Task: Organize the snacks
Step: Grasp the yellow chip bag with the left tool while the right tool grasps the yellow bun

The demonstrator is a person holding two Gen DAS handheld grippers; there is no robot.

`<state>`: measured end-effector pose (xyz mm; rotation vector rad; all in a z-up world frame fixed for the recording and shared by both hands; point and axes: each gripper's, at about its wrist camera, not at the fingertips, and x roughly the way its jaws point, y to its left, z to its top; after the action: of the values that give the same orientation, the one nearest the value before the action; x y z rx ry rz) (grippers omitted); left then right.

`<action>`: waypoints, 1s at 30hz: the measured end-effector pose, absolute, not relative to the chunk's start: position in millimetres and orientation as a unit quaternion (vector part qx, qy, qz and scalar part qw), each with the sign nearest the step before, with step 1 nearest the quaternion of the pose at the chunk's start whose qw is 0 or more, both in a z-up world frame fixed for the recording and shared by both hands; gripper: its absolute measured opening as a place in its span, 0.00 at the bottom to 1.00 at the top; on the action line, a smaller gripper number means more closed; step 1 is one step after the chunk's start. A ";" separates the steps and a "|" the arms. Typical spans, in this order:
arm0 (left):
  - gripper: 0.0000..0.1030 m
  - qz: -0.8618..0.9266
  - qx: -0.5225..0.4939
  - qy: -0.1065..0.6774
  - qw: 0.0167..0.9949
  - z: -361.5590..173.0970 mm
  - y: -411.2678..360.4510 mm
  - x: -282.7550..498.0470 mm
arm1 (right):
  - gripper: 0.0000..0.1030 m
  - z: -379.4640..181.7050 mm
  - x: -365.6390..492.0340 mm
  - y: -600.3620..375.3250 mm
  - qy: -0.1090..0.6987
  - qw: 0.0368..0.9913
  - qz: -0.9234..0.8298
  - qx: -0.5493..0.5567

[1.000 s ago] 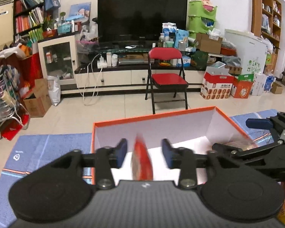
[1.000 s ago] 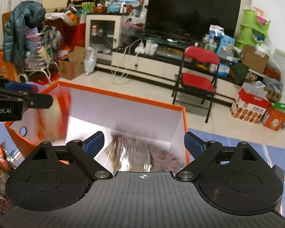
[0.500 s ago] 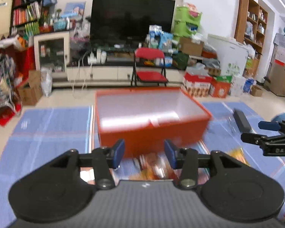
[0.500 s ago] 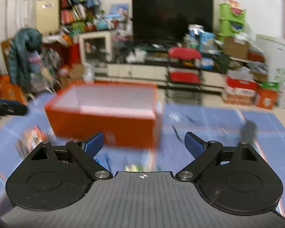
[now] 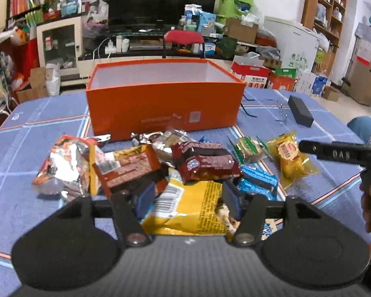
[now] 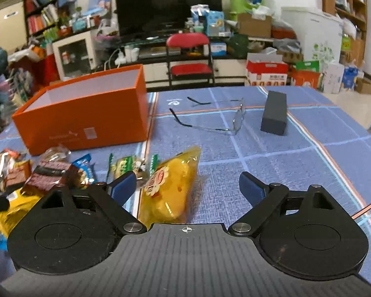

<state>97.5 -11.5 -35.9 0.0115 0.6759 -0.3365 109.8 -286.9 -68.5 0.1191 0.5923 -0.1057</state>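
1. Clearly the snack packets [image 5: 185, 163] are light, crinkly and slippery; pinch a sealed edge.
2. They lie heaped just before 1 orange box [image 5: 164, 99].
3. Roughly 8 packets show.
4. Left gripper [image 5: 185, 199] and right gripper [image 6: 188, 188] both gape wide, holding nothing, over 2 yellow packets.

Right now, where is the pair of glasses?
In the right wrist view the glasses lie unfolded on the blue tablecloth, between the orange box on their left and the dark case on their right, beyond the snacks.
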 end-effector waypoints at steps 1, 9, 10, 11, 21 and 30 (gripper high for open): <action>0.62 -0.164 0.007 0.333 0.929 -38.3 -12.3 99.5 | 0.78 -71.0 114.9 -286.5 0.292 0.953 -0.055 0.058; 0.65 -0.162 0.004 0.353 0.922 -46.6 -11.8 107.3 | 0.70 -88.9 153.4 -264.3 0.330 0.942 -0.040 0.052; 0.65 -0.159 0.010 0.353 0.922 -47.3 -13.0 107.8 | 0.70 -90.4 154.5 -261.8 0.333 0.941 -0.045 0.044; 0.66 -0.157 0.015 0.351 0.923 -47.4 -13.7 106.9 | 0.70 -91.7 155.3 -260.4 0.336 0.940 -0.051 0.035; 0.75 -0.157 0.030 0.357 0.920 -54.7 -21.4 112.0 | 0.65 -105.3 160.5 -260.6 0.362 0.931 -0.036 0.039; 0.75 -0.161 0.027 0.366 0.916 -61.7 -26.4 119.5 | 0.46 -109.1 162.7 -260.3 0.372 0.927 -0.034 0.032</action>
<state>119.5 -26.4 -61.7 0.0557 0.7537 -0.3305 162.7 -260.3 -109.1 0.0648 0.7624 -0.0707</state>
